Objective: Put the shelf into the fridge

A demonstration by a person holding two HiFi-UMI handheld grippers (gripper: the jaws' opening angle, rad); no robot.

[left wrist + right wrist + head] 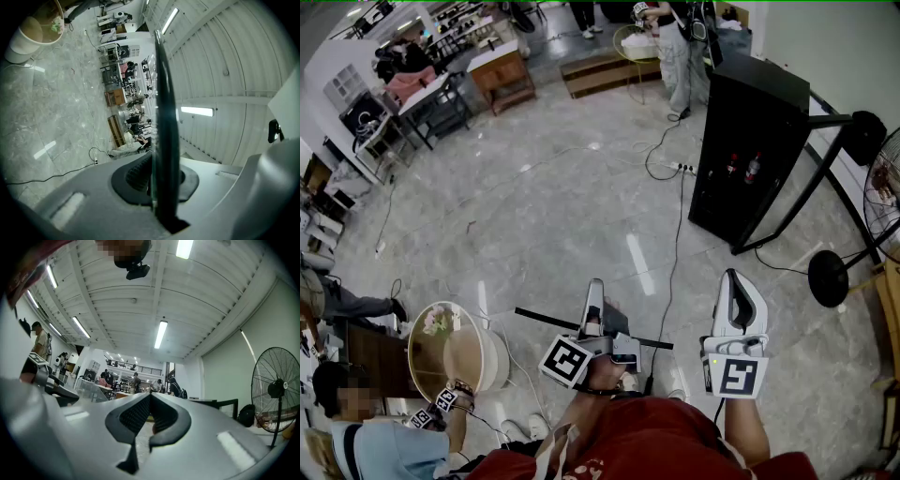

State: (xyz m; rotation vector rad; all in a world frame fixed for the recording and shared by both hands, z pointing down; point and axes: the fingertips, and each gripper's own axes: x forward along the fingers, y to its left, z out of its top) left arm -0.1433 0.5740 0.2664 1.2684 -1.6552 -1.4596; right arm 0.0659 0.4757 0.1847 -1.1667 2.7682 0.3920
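My left gripper (595, 302) is shut on the shelf (542, 319), a thin glass pane with a dark rim that runs crosswise in front of me. In the left gripper view the shelf (164, 108) stands edge-on as a dark strip, clamped between the black pads (136, 176). My right gripper (734, 286) is held up beside it at the right, its jaws together with nothing between them (150, 401). The black fridge (748, 141) stands several steps ahead at the right, with two bottles (753, 169) visible inside.
A floor fan's stand and base (828, 278) sit right of the fridge. A cable (675, 244) and power strip (682, 169) cross the marble floor toward it. A round tub (450, 349) and another person (384, 450) are at my lower left. Tables and people stand at the far end.
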